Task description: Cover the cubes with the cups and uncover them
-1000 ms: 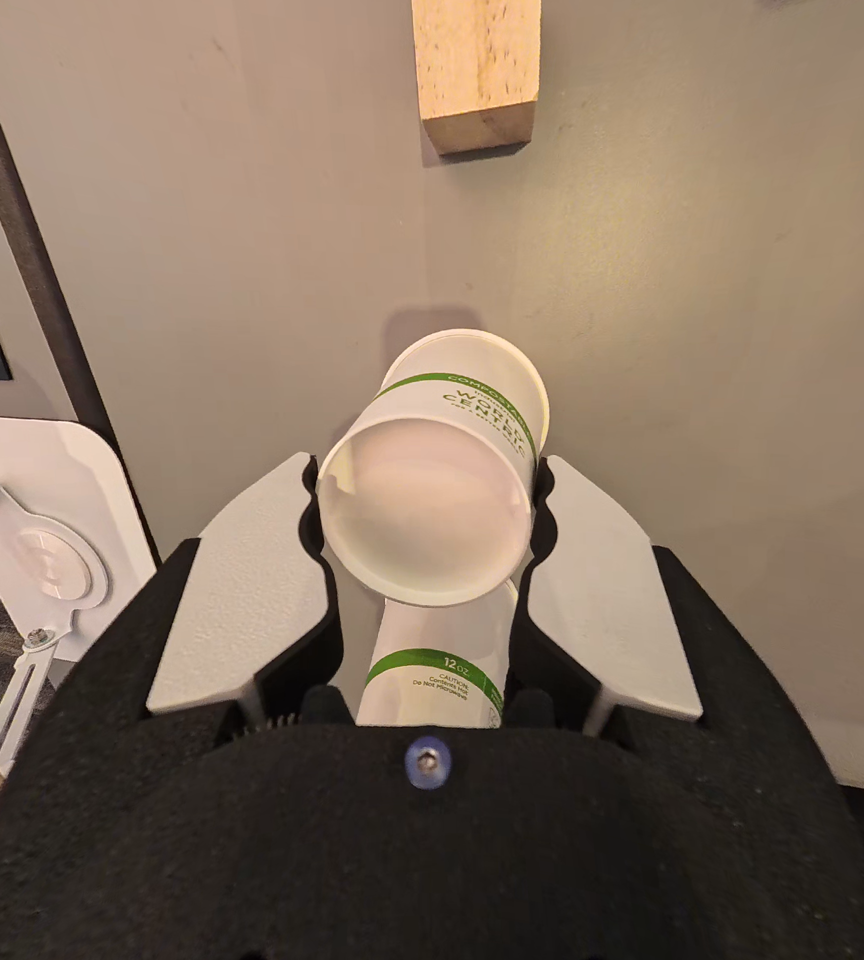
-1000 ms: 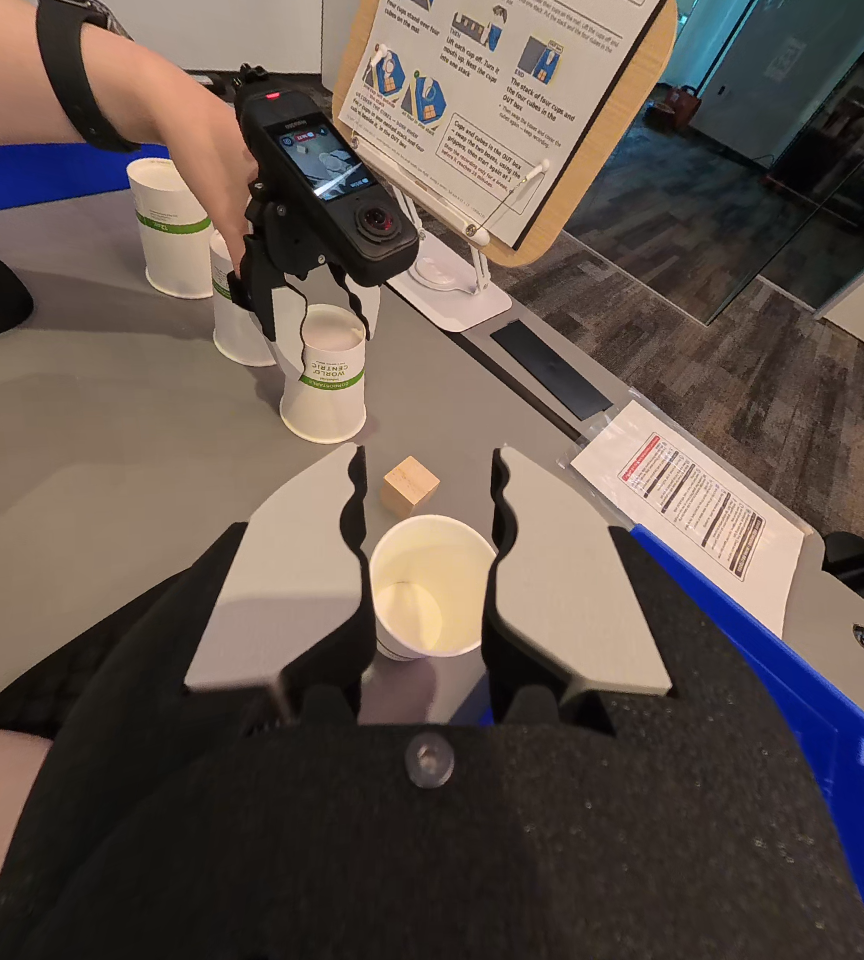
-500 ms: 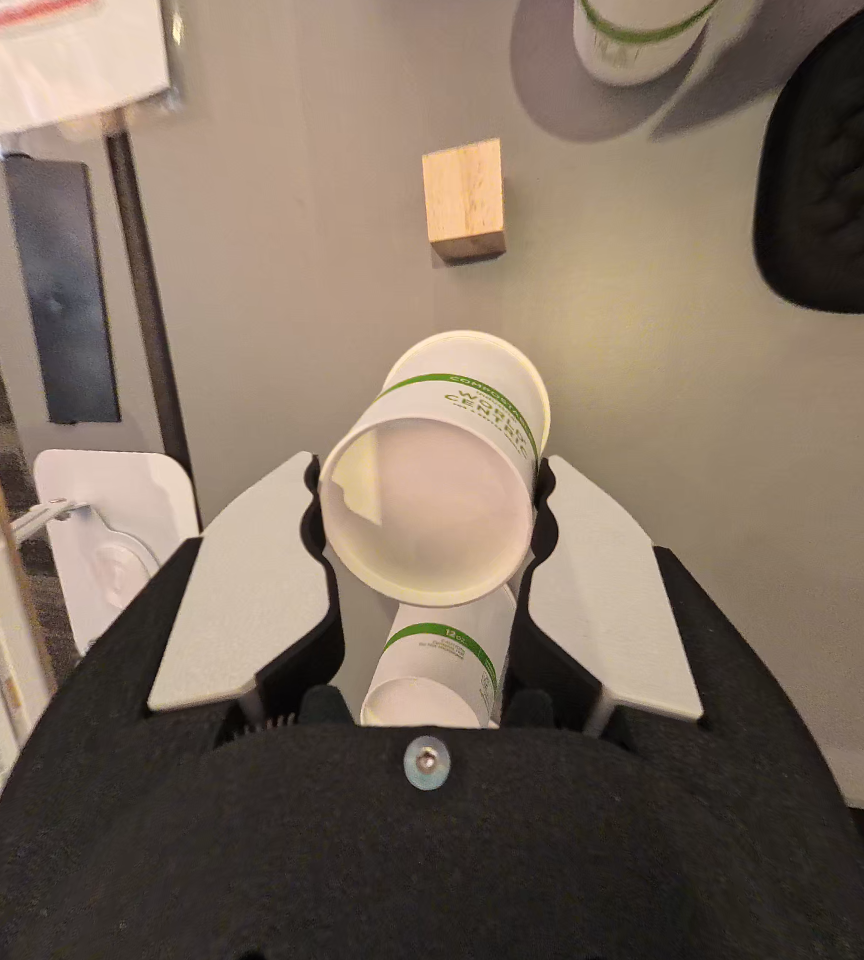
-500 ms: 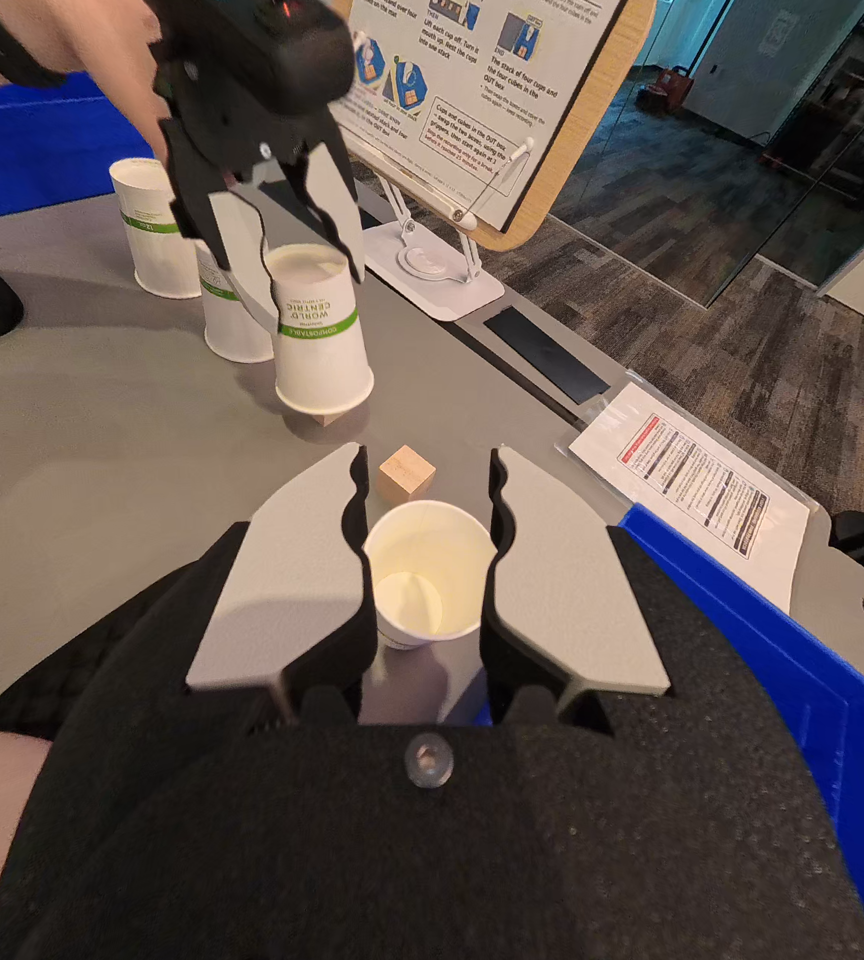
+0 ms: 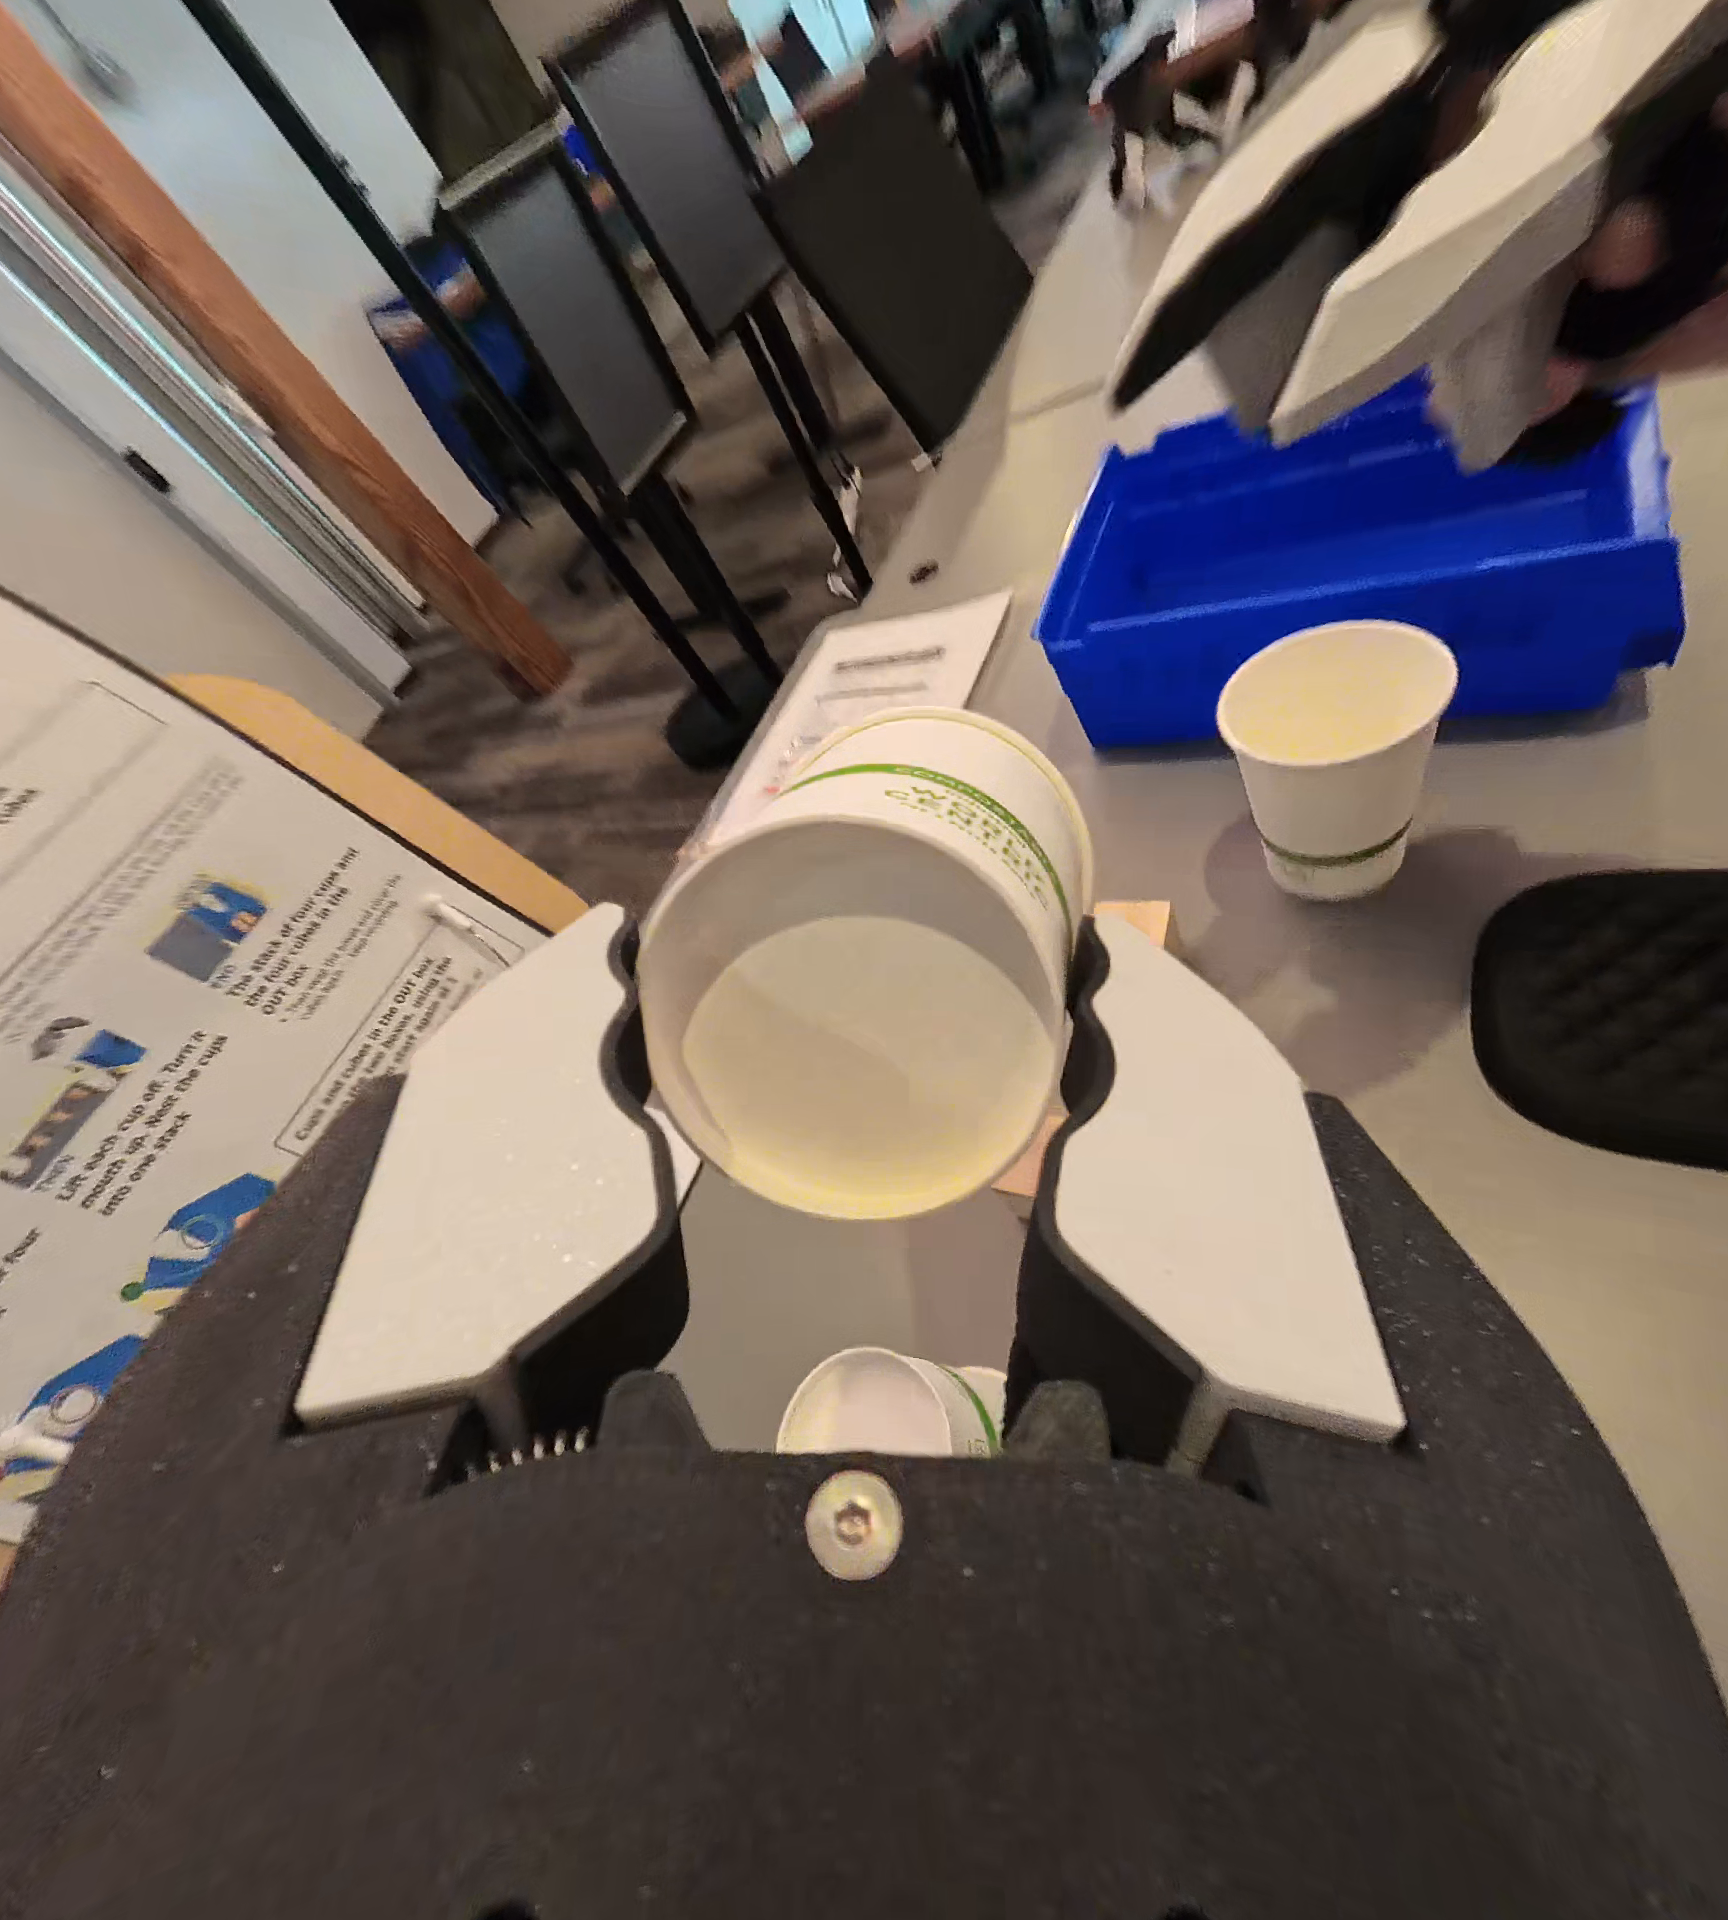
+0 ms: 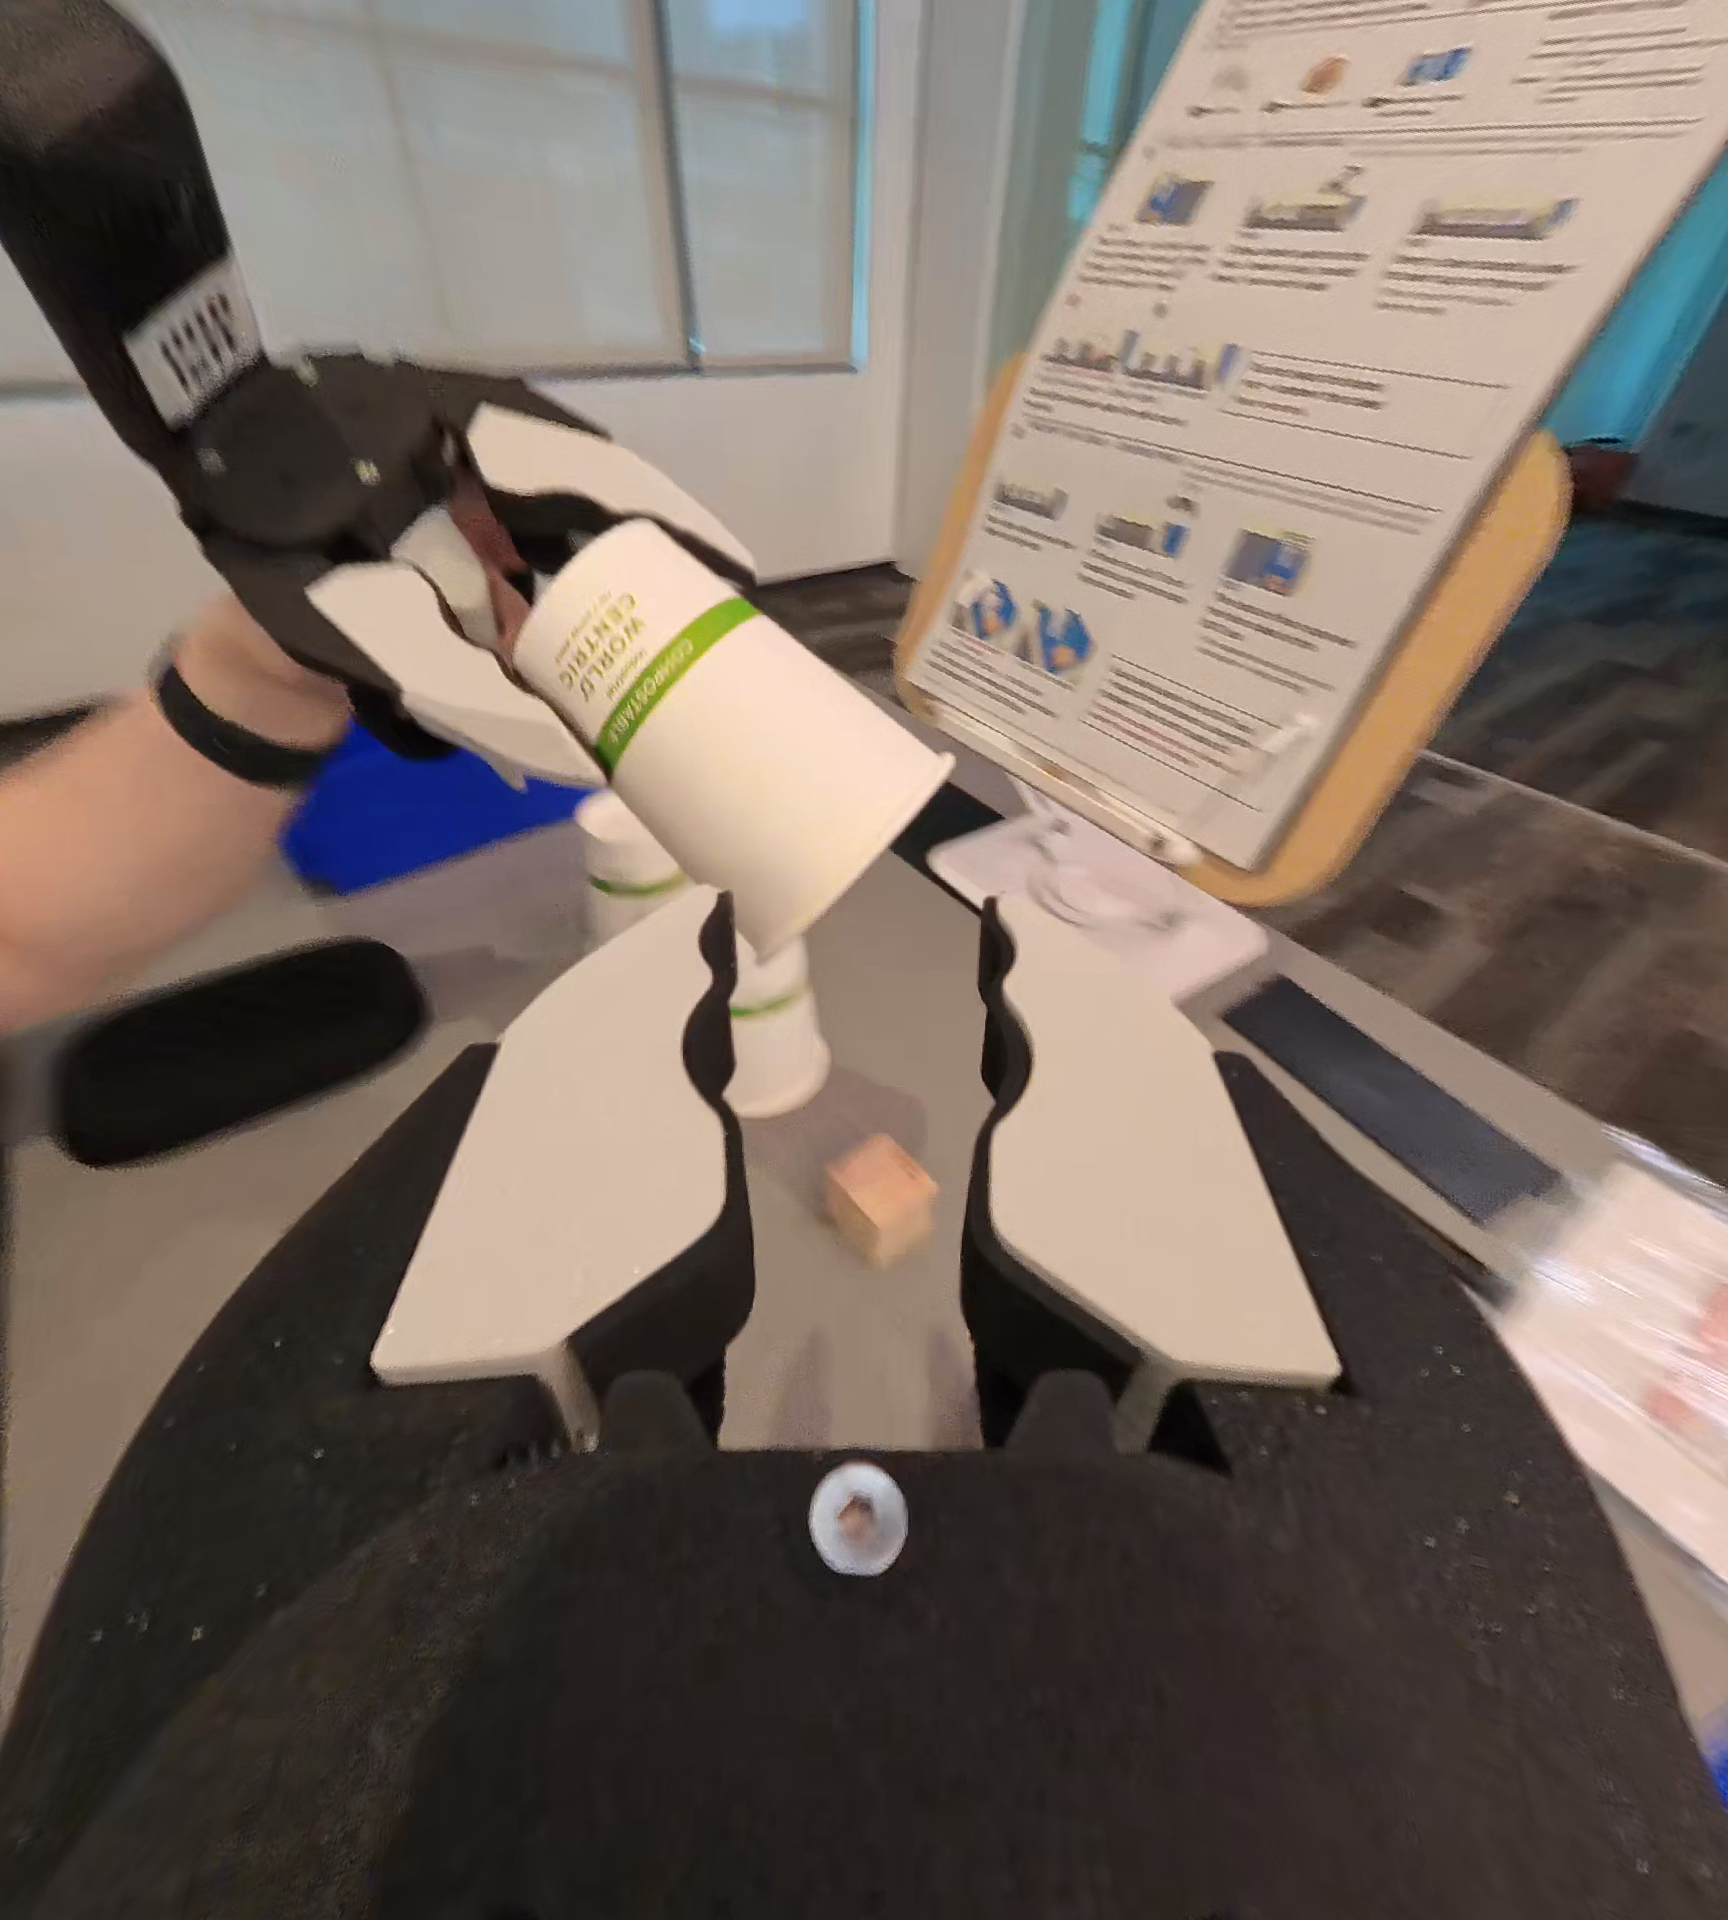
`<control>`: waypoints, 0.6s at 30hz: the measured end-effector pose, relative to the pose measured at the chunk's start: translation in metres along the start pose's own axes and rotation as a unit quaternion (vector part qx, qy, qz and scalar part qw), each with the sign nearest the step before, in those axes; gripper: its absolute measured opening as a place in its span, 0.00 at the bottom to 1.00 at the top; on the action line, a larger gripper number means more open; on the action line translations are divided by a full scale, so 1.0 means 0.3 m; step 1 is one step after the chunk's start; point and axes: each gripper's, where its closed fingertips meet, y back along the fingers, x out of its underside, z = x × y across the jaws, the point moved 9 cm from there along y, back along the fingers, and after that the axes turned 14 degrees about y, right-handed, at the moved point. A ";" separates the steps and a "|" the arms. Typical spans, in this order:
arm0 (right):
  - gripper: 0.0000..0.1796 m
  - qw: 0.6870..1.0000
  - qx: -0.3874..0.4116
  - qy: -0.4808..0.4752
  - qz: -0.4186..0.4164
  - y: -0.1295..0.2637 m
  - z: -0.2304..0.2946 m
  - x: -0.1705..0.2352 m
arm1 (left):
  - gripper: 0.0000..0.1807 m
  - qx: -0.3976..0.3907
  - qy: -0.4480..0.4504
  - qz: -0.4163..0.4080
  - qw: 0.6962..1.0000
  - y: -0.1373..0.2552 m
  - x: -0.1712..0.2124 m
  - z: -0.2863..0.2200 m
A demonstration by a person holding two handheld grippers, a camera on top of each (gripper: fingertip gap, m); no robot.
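Note:
My left gripper [image 5: 855, 935] is shut on a white paper cup with a green band [image 5: 860, 977], held tilted in the air with its base toward the camera. The right wrist view shows the same cup [image 6: 735, 727] above the table, mouth pointing down and to the right. A wooden cube [image 6: 879, 1210] lies bare on the grey table under it and peeks out behind the cup in the left wrist view [image 5: 1138, 923]. My right gripper [image 6: 855, 914] is open and empty, raised above the cube. An upright cup [image 5: 1336, 758] stands alone.
An upside-down cup [image 6: 782, 1049] stands just behind the cube, another cup [image 6: 631, 862] farther back. A blue bin [image 5: 1359, 582] sits behind the upright cup, under my right gripper [image 5: 1213, 400]. An instruction board [image 6: 1307, 468] and a black pad [image 5: 1660, 1018] border the work area.
My left gripper has lifted its cup off the table and tilted it upward. My right gripper has risen away from the upright cup that stood between its fingers.

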 end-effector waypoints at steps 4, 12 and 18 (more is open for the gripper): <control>0.25 0.987 -0.083 -0.120 -0.070 -0.127 0.006 -0.021 | 0.43 0.001 0.017 -0.067 0.998 0.103 -0.003 -0.027; 0.25 0.940 -0.242 -0.227 -0.080 -0.293 0.049 0.023 | 0.43 -0.009 0.000 -0.117 0.993 0.192 0.022 -0.059; 0.14 0.887 -0.358 -0.264 -0.129 -0.367 0.100 0.018 | 0.43 0.003 -0.003 -0.125 0.992 0.213 0.043 -0.054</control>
